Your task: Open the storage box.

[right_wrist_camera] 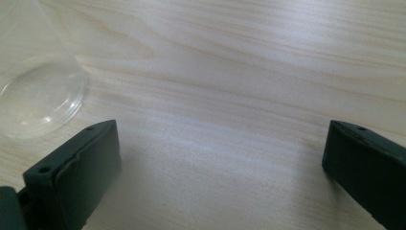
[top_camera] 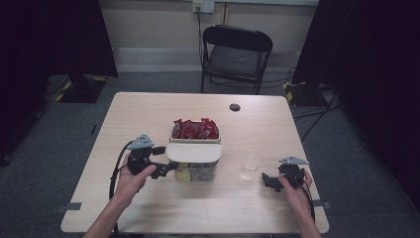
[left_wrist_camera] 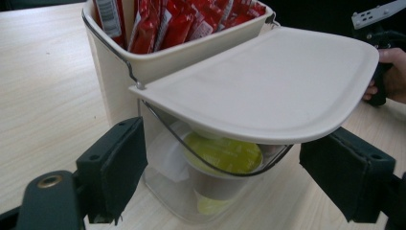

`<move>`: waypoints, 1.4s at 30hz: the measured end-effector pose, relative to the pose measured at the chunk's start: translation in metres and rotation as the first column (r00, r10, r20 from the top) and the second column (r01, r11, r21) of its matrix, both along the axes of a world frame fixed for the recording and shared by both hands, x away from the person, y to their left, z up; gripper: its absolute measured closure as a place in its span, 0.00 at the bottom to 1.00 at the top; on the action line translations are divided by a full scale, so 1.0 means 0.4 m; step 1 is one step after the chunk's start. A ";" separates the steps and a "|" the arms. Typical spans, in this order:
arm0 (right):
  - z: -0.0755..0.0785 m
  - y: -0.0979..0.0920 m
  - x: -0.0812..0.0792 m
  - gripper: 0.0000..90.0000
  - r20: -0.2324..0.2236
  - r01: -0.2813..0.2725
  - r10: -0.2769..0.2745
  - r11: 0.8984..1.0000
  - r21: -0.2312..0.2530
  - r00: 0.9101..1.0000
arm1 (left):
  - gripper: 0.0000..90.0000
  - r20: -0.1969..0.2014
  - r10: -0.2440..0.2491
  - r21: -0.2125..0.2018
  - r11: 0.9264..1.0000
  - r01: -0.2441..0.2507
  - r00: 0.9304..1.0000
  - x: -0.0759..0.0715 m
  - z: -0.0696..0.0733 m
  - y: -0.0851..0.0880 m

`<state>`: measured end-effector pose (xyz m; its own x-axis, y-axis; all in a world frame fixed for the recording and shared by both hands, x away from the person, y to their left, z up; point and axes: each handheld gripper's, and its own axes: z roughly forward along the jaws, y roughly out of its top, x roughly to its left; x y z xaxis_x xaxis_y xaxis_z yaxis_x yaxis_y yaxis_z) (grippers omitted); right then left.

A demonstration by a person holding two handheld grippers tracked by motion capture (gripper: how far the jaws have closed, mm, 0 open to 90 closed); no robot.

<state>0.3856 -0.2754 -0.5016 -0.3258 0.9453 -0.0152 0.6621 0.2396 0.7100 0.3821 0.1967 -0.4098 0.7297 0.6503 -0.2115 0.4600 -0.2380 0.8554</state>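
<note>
Left gripper view: left gripper [left_wrist_camera: 225, 187] jaws wide, straddling clear lower container [left_wrist_camera: 201, 191] under cream hinged lid [left_wrist_camera: 268, 91], mid-worktop [top_camera: 148, 109]. Advise centring jaws on walls, below wire bail, before closing. Right gripper [top_camera: 273, 182] jaws wide, idle beside clear plastic cup [top_camera: 249, 163].

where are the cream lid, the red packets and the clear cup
cream lid [left_wrist_camera: 268, 91], left gripper view, middle of its top face
red packets [top_camera: 195, 129], high view, middle of the bunch
clear cup [top_camera: 249, 165], high view, its side wall
</note>
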 end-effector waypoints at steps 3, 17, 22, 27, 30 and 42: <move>0.000 0.000 0.000 0.00 0.000 0.001 -0.001 1.000 0.000 1.000 | 0.18 0.002 0.006 -0.001 1.000 -0.006 1.000 0.006 0.003 0.003; 0.000 0.000 0.000 0.00 0.000 0.000 0.000 1.000 0.000 1.000 | 0.18 0.002 -0.005 -0.009 1.000 0.005 1.000 0.026 0.022 0.006; 0.000 0.000 0.000 0.00 0.000 0.000 0.000 1.000 0.000 1.000 | 0.18 -0.002 0.001 0.004 1.000 -0.001 1.000 0.035 0.025 0.000; 0.000 0.000 0.000 0.00 0.000 0.000 0.000 1.000 0.000 1.000 | 0.18 0.010 0.004 0.001 1.000 -0.004 1.000 0.042 0.039 0.002; 0.000 0.000 0.000 0.00 0.000 0.000 0.000 1.000 0.000 1.000 | 0.18 0.008 -0.007 0.008 1.000 0.007 1.000 0.048 0.042 0.003; 0.000 0.000 0.000 0.00 0.000 0.000 0.000 1.000 0.000 1.000 | 0.18 0.016 -0.007 -0.015 1.000 0.007 1.000 0.078 0.069 0.005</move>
